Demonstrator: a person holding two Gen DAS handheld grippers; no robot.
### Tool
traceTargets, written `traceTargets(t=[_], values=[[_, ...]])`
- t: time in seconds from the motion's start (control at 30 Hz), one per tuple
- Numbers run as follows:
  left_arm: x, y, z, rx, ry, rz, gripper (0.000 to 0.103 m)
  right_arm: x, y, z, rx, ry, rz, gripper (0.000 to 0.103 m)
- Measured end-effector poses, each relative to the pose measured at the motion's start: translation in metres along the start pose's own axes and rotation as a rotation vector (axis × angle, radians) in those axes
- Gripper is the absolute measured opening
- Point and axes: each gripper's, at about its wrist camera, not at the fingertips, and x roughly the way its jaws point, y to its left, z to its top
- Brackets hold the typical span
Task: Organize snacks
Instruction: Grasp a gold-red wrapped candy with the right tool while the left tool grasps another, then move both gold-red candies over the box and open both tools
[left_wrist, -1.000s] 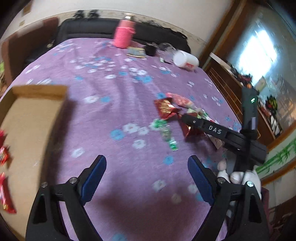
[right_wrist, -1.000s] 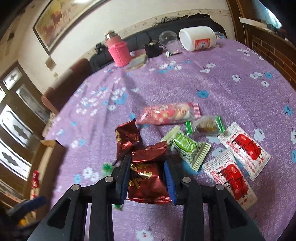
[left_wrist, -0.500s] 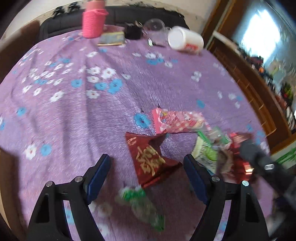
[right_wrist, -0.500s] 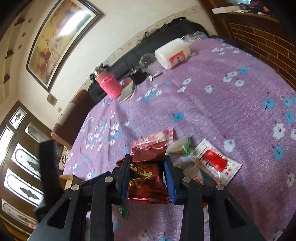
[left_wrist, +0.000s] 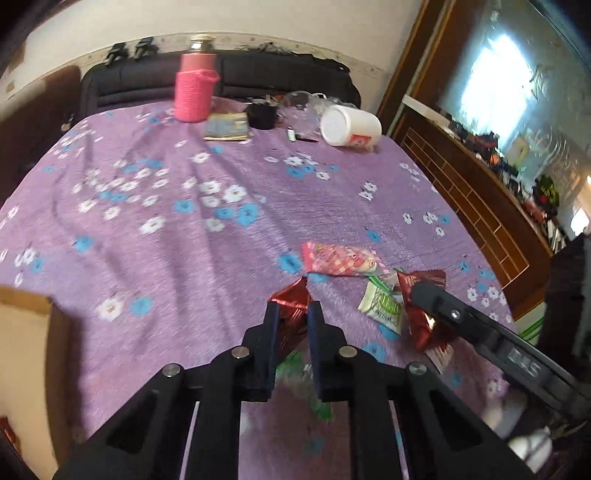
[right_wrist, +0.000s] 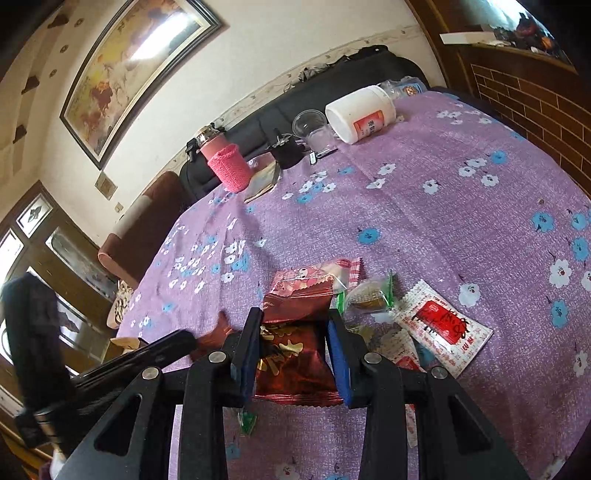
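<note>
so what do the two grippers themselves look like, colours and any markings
Both are matte black frames with triangular cut-outs and round silver bolts. The left gripper and the right gripper each have two flat fingers faced with blue pads. In the left view, the right gripper's black body carries pale lettering, too blurred to read. No cables or sleeves show.

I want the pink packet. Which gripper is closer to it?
Right, probably. The right gripper, holding a red packet, has its fingertips just short of the pink packet. The left gripper, shut on another red packet, sits a bit farther back.
</note>
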Motion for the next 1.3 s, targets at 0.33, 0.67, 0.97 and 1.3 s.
traceTargets(t=[0.33,0.67,0.97,1.3], values=[[0.011,0.007,-0.011,0.057,0.033,0.045,0.053,0.003,-0.007,-0.002,0.034,0.019,0.012,0.037],[0.052,-0.009,-0.025,0.115,0.109,0.070,0.032,0.009,-0.008,-0.003,0.041,0.046,0.017,0.037],[-0.036,0.024,-0.033,0.014,-0.031,0.045,0.032,0.011,0.003,-0.006,-0.011,0.043,0.053,0.037],[-0.169,0.139,-0.108,-0.236,-0.110,0.227,0.033,0.017,0.057,-0.035,-0.119,0.095,0.166,0.037]])
